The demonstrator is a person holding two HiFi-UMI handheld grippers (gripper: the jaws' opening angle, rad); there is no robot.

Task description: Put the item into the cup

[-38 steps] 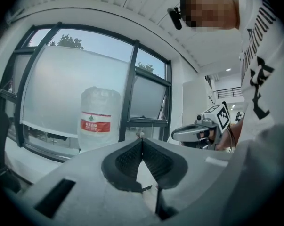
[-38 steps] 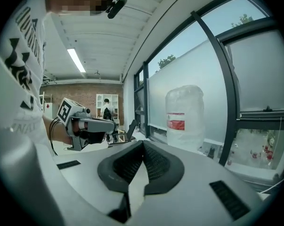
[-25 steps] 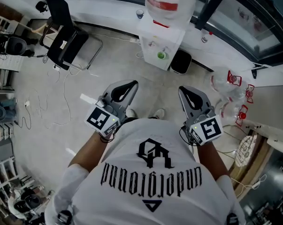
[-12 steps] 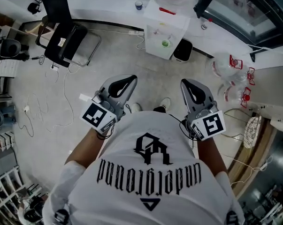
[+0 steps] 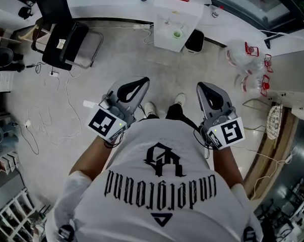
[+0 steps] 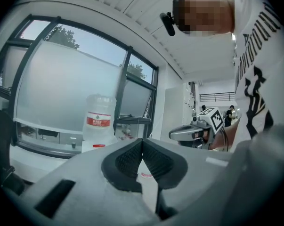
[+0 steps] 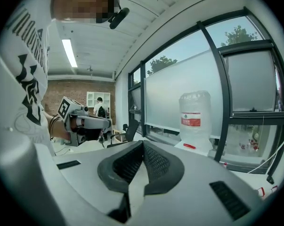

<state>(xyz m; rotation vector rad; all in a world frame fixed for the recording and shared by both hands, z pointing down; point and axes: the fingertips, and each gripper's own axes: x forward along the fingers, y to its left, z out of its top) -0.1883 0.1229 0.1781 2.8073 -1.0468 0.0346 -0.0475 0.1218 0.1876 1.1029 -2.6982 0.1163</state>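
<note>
Jaws of the left hand-held gripper (image 5: 140, 82) and the right hand-held gripper (image 5: 204, 87) are pressed together on nothing. Both are held at chest height facing the dispenser (image 5: 178, 14), probably only for carrying. No item or cup can be told near the dispenser. The shirt (image 5: 162, 185) reads "underground".

Left gripper (image 5: 141, 81) and right gripper (image 5: 203, 86) side by side. Water dispenser (image 5: 178, 15) ahead; chair (image 5: 66, 40) to its left, bottles (image 5: 244, 57) to its right.
</note>
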